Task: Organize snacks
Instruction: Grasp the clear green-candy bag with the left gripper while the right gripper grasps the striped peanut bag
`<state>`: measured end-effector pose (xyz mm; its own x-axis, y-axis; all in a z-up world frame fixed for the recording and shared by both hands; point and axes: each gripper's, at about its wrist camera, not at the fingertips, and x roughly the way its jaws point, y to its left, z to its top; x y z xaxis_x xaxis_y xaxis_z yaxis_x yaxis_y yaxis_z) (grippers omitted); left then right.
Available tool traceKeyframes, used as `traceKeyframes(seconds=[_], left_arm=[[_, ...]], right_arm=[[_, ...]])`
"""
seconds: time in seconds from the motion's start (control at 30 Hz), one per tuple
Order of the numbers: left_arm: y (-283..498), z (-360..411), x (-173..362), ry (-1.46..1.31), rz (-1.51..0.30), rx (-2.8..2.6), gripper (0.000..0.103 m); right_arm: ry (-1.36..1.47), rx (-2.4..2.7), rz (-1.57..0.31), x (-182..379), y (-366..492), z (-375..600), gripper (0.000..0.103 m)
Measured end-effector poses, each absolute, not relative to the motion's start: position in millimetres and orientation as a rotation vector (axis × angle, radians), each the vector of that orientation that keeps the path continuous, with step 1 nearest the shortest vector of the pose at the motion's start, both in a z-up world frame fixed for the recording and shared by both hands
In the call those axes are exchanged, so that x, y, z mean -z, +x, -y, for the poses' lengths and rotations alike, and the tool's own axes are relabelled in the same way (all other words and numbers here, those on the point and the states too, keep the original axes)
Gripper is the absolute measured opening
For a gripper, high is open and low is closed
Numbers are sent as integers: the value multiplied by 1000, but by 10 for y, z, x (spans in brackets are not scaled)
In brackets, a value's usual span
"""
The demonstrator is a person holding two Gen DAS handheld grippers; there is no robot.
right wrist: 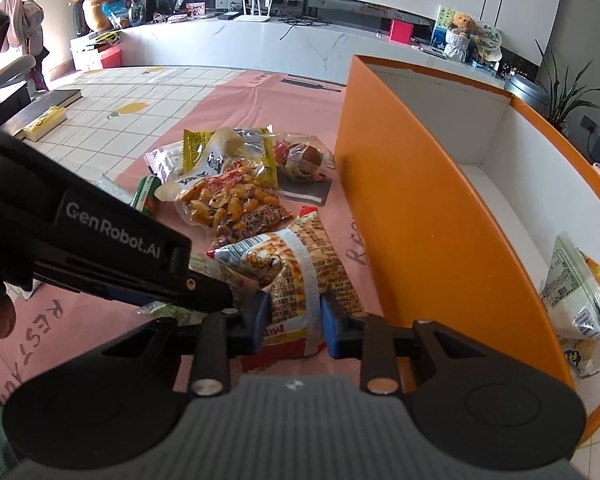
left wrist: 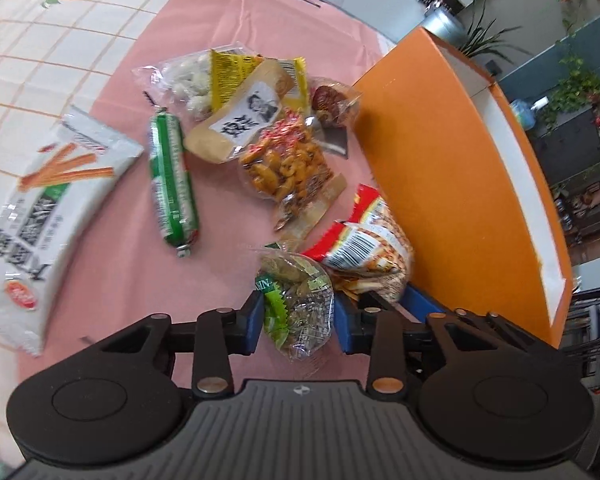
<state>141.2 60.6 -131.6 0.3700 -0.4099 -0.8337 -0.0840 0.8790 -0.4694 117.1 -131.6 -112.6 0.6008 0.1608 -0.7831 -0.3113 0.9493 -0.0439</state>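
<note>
Two packets sit in two sets of jaws at once, and the coming move turns on where the orange box (right wrist: 428, 216) lies from them: just to the right of both, its tall near wall standing between the snacks and the white inside. The left gripper (left wrist: 299, 320) has its blue pads pressed against a small clear packet with a green label (left wrist: 298, 308), which runs lengthwise away from the camera. The right gripper (right wrist: 294, 322) is clamped on the red-edged end of a crinkled chip bag (right wrist: 296, 268), whose long axis also points away. By my reading the right hand is nearer the box, so its bag should go over the wall first. Only the right wrist view looks into the box, where one pale packet (right wrist: 580, 300) already leans in the near corner; it also shows the left gripper's black body crossing in from the left. Only the left wrist view shows the big white pouch (left wrist: 48, 216) and the green sausage stick (left wrist: 172, 184) waiting on the pink bench (left wrist: 228, 32).
</note>
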Motion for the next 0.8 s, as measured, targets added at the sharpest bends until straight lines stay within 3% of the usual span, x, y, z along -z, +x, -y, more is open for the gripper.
traceKeyframes(seconds=[0.23, 0.33, 0.63, 0.8], left_arm=[[1283, -687, 1238, -383, -1225, 205, 40], [1262, -723, 1252, -399, -1223, 206, 40], [1255, -785, 1288, -439, -1220, 218, 40], [1243, -796, 1294, -444, -1219, 224, 41]], right_arm=[[-131, -309, -960, 1033, 1007, 1284, 28], [-110, -342, -928, 954, 978, 1318, 41], [48, -327, -909, 972, 1213, 1557, 41], [79, -361, -902, 1031, 1220, 1546, 36]])
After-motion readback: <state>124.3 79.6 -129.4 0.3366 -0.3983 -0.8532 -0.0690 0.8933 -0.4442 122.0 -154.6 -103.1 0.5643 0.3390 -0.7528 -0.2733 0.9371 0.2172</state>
